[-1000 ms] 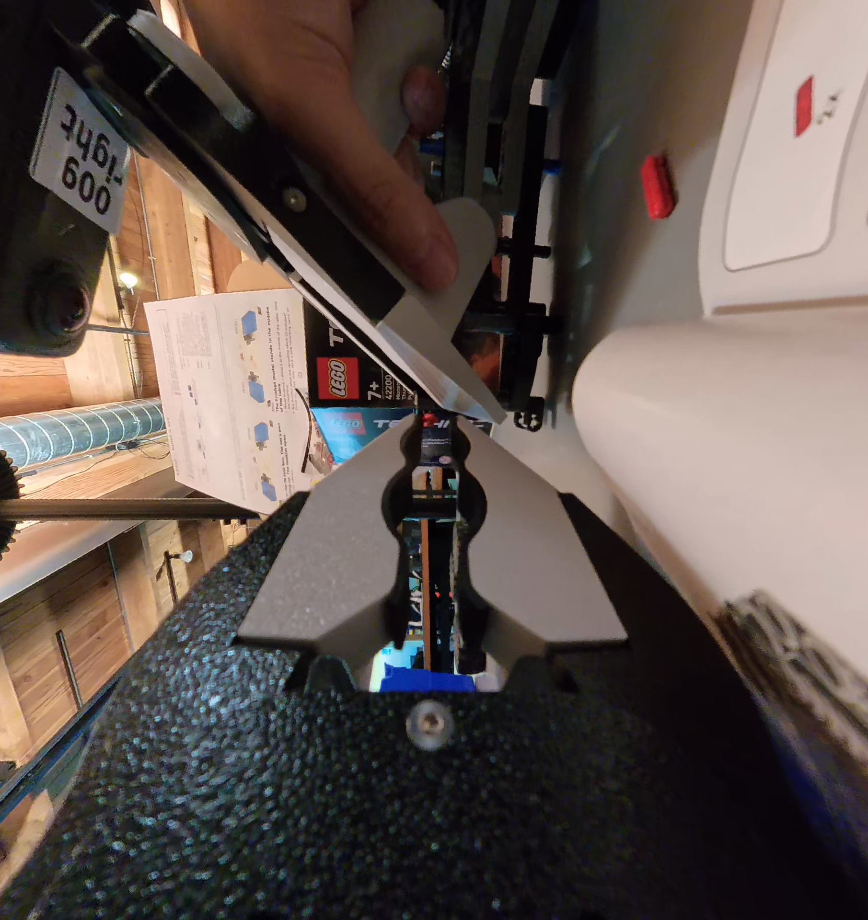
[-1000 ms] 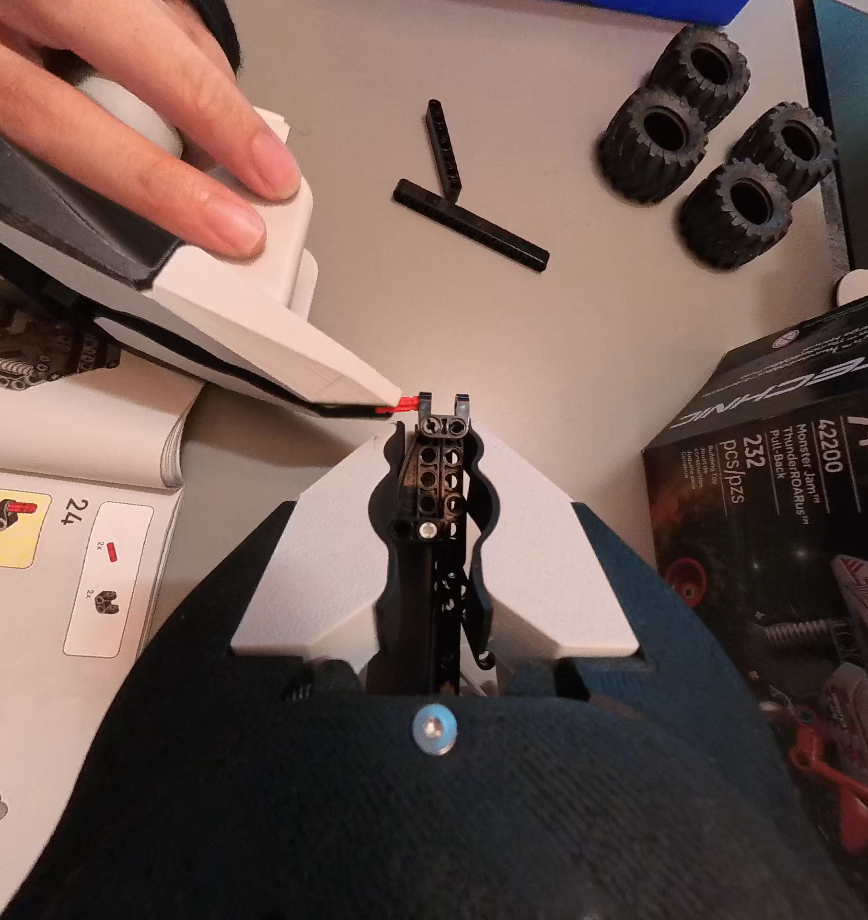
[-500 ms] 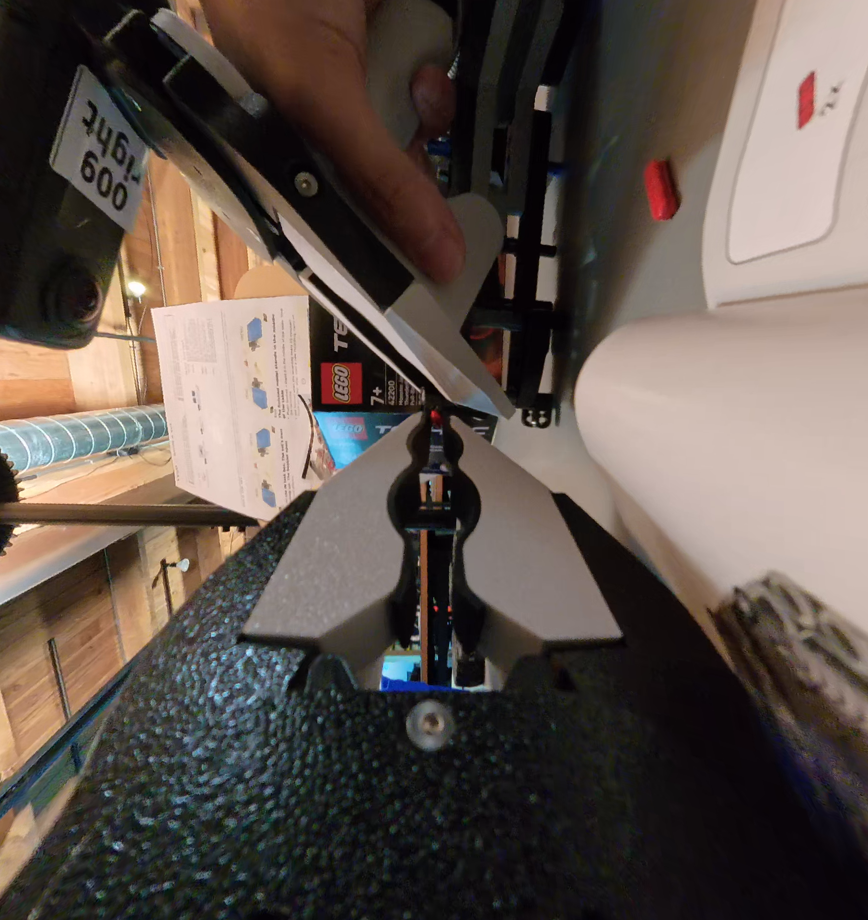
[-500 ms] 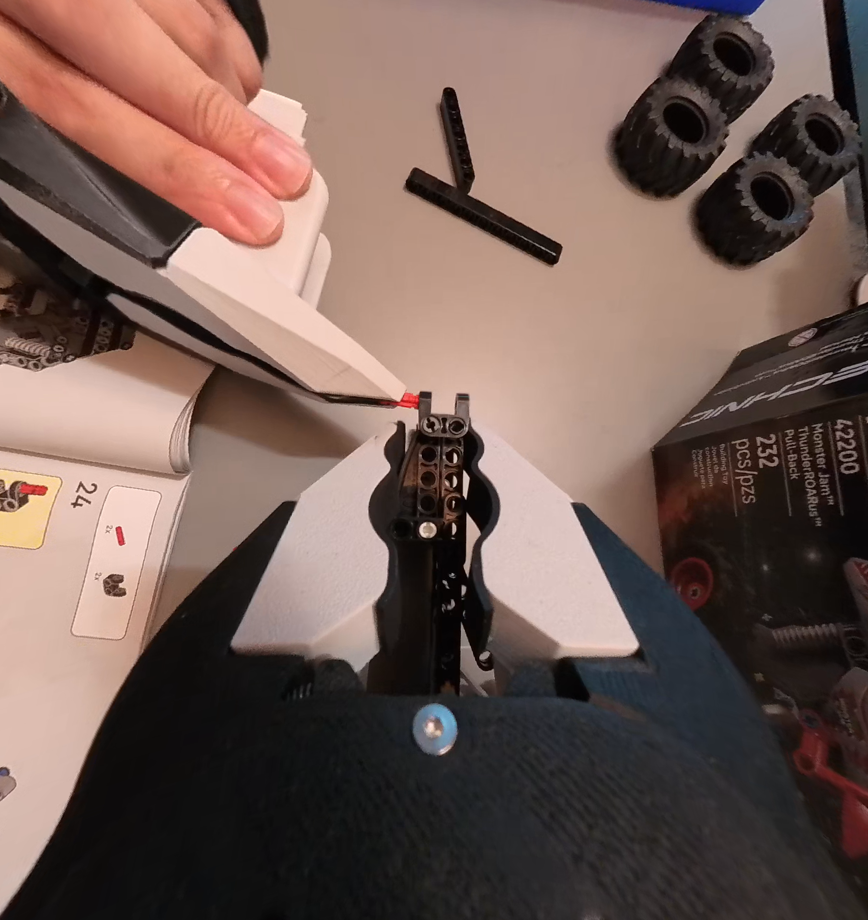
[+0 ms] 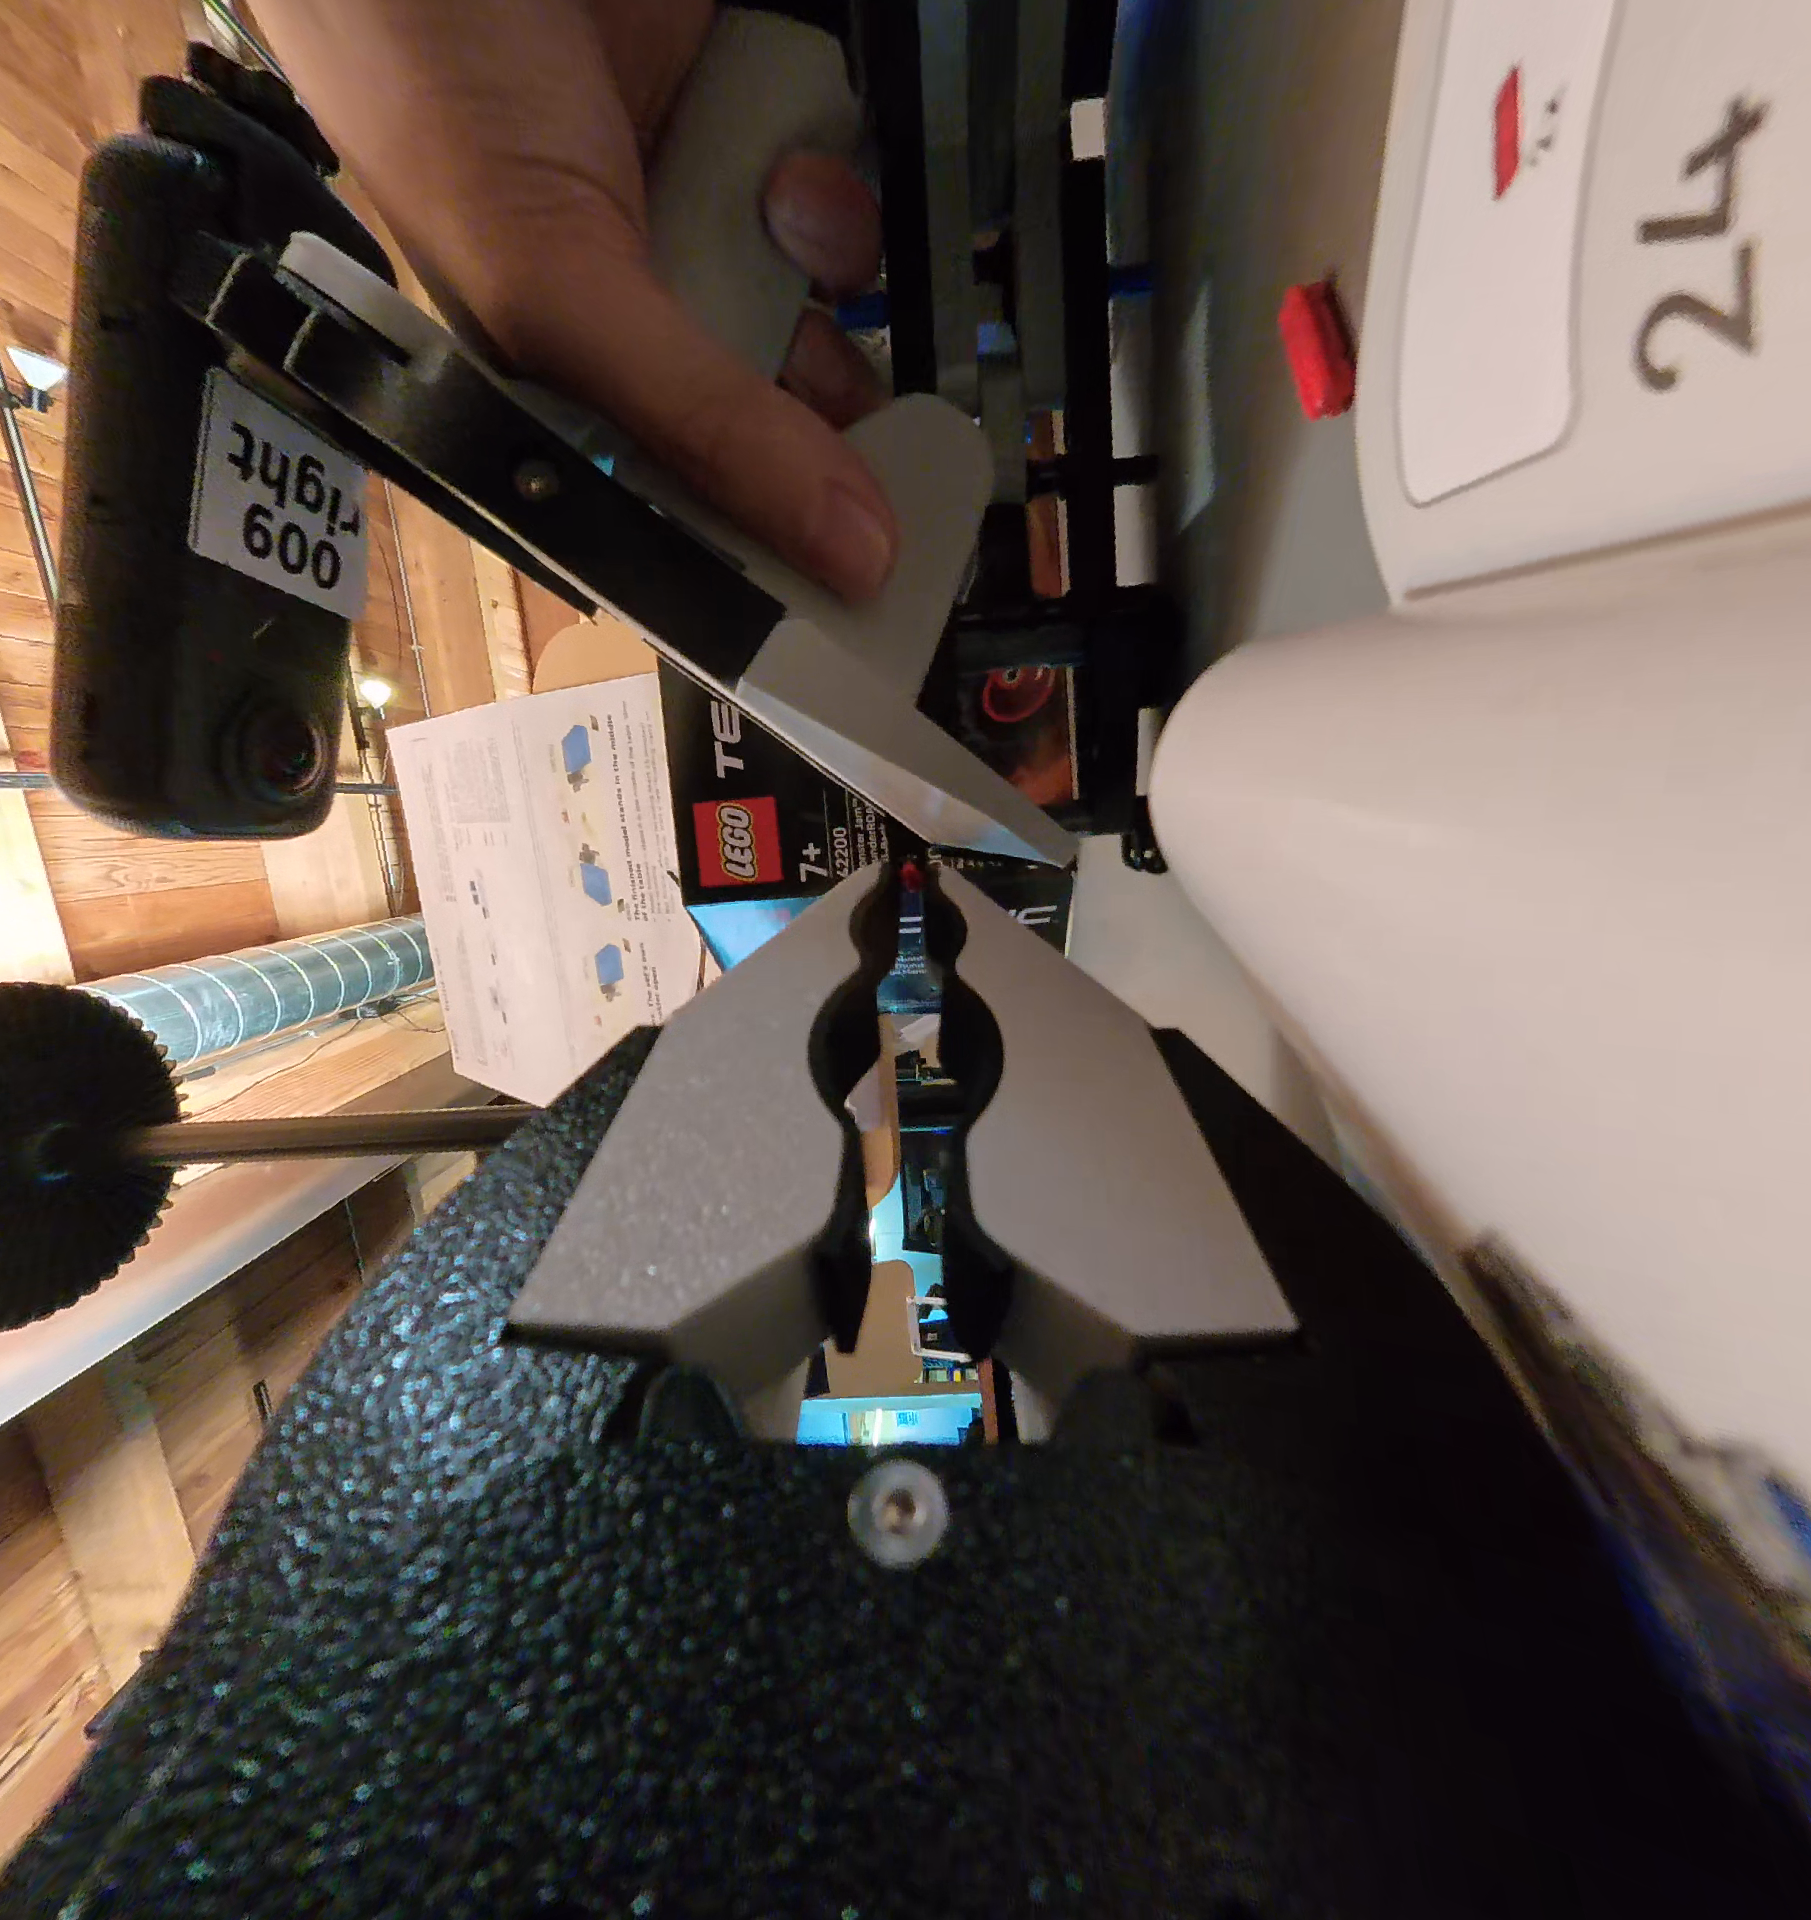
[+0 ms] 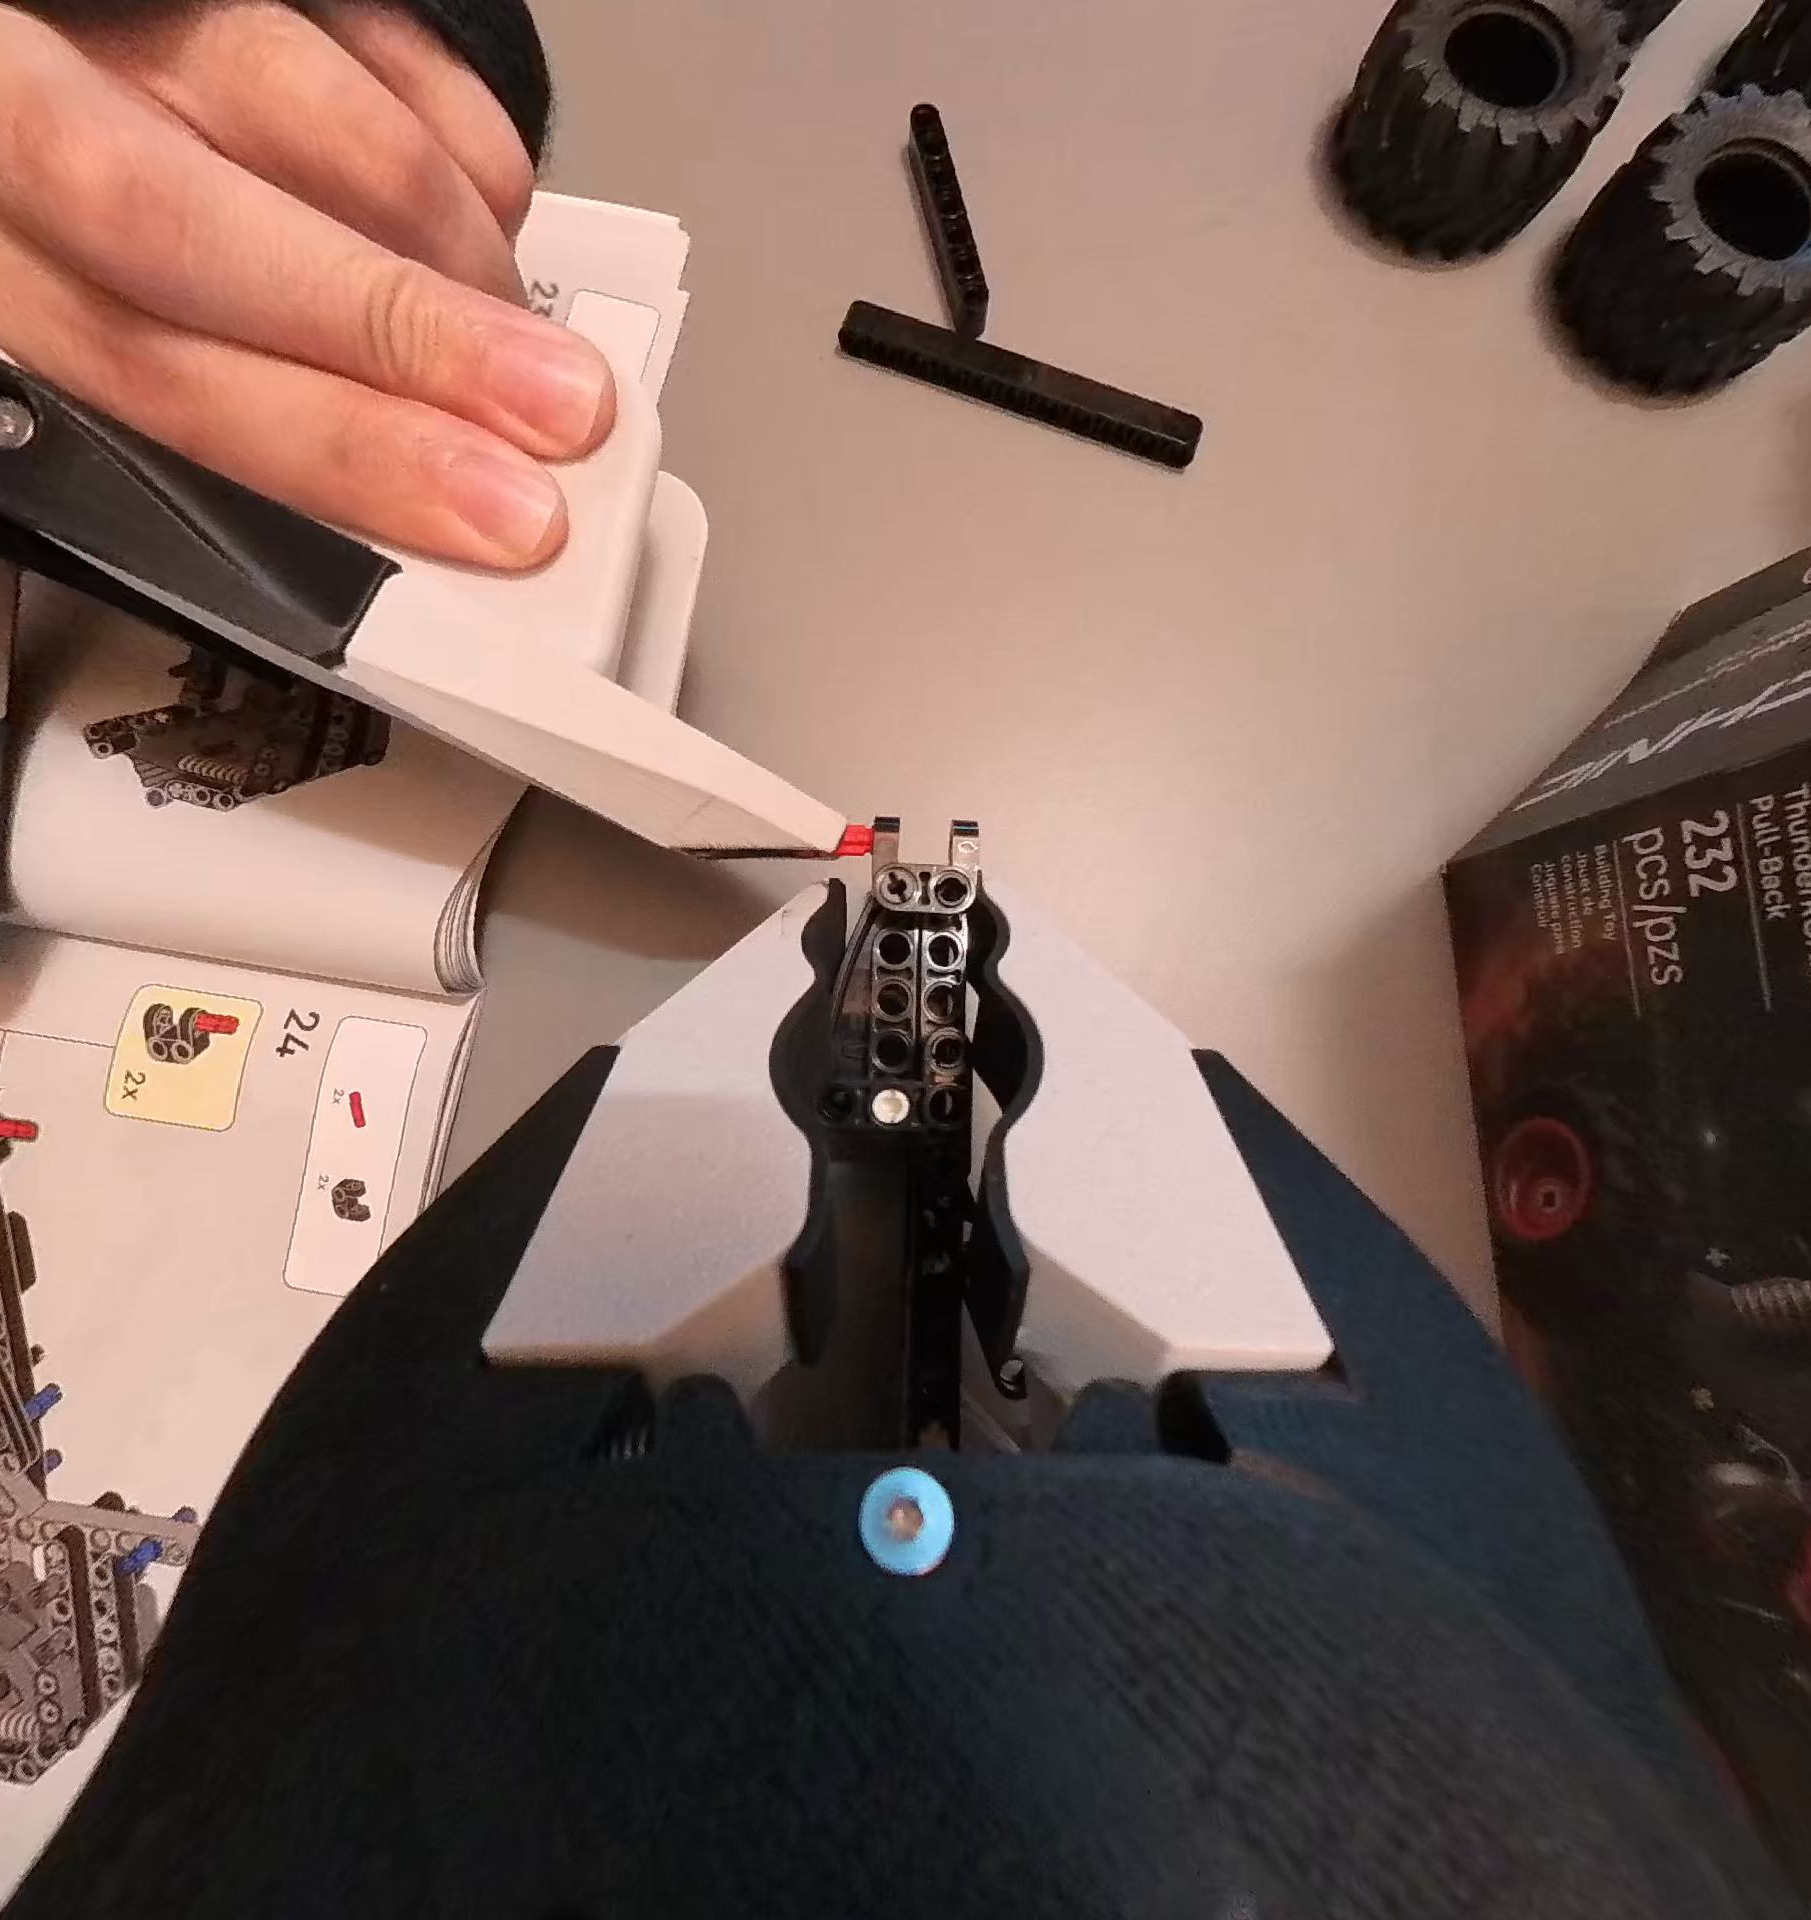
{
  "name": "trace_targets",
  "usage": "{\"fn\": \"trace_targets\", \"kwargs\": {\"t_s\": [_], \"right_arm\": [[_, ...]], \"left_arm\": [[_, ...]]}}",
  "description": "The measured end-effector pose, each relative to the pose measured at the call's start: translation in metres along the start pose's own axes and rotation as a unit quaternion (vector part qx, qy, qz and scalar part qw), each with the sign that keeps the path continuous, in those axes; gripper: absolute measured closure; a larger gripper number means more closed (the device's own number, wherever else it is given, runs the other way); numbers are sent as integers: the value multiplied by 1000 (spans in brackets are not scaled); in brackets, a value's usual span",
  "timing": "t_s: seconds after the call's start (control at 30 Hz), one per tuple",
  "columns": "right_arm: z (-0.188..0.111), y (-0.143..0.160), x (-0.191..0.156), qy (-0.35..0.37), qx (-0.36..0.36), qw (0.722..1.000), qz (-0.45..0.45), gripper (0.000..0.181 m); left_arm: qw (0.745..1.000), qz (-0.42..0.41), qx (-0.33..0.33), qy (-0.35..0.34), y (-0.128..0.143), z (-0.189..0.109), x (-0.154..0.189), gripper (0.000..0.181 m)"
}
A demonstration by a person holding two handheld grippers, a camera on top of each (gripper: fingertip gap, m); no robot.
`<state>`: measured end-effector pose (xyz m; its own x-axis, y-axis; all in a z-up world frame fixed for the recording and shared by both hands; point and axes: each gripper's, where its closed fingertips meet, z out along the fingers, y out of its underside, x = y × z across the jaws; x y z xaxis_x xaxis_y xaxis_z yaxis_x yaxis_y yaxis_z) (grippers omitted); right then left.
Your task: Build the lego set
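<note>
Black perforated plastic lego assembly sat clamped between jaws of right hand-held gripper. Left hand-held gripper pinched small red plastic pin against assembly's forked tip. On matte bench: two black studded beams, two knobbly rubber tyres.

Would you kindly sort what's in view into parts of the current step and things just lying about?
In use:
small red axle pin in left gripper
black beam assembly in right gripper
open instruction booklet

Lying about:
black knobbly tyres
two loose black beams
dark set box
</note>
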<state>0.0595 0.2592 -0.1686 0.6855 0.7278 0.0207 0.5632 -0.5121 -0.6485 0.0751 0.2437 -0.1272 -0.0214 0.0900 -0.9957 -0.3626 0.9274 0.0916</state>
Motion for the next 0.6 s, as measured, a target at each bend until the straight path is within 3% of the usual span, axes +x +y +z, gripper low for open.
{"fn": "trace_targets", "kwargs": {"t_s": [0.23, 0.37, 0.6], "right_arm": [[0, 0, 0, 4, -1, 1000, 0, 162], [0, 0, 0, 5, -1, 1000, -3, 162], [0, 0, 2, 11, -1, 1000, 0, 161]], "left_arm": [[999, -39, 5, 12, -1, 1, -1, 180], [1000, 2, 4, -1, -1, 1, -1, 180], [1000, -16, 2, 5, -1, 2, -2, 180]]}}
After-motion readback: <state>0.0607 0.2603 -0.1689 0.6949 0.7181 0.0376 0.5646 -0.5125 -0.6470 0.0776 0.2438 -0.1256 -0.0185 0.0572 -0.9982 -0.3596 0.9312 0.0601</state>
